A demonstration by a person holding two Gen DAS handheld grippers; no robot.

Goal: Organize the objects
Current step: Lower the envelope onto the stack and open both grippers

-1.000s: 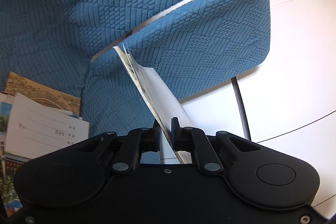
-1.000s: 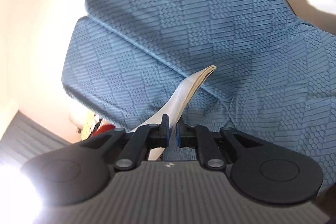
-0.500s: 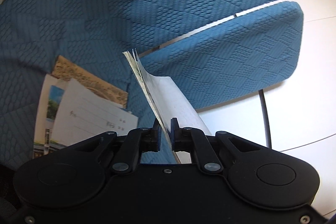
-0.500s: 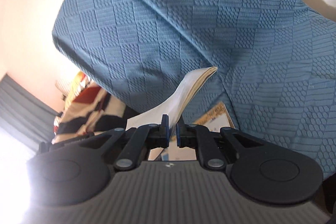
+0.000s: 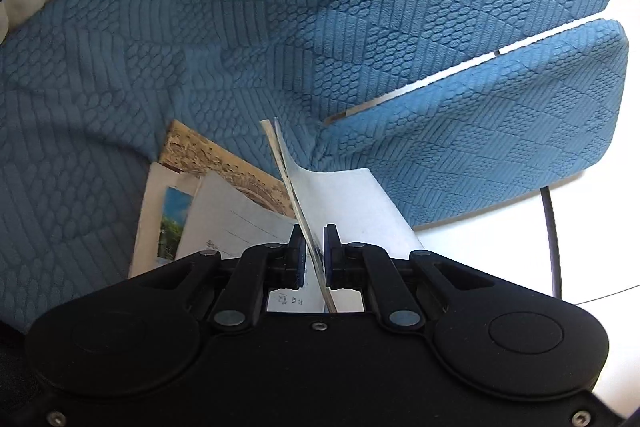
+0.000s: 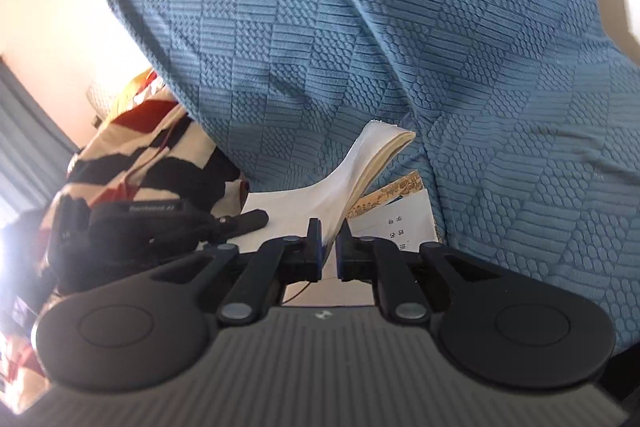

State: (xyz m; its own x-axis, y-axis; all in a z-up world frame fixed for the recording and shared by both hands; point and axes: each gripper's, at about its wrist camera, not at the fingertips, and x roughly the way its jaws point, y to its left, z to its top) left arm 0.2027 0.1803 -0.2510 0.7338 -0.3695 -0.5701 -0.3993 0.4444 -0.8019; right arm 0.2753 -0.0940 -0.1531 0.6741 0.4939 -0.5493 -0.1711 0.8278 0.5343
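My left gripper is shut on a thin stack of cards. The stack stands on edge between the pads and bows to the right, its white back showing. In the right wrist view my right gripper is shut on a bent stack of cards. Its white face curves left to where the left gripper comes in from the side. Several loose postcards lie on the blue sofa seat just under both grippers, also seen as loose postcards from the right.
Blue quilted sofa cushions fill the background in both views. A striped red, black and cream cloth lies at the left of the seat. White floor and a thin black cable lie beyond the seat's right edge.
Both grippers have sunk toward the seat with the cards still held. The loose postcards have come further into view. The right wrist view has rolled, and the left gripper now shows in it.
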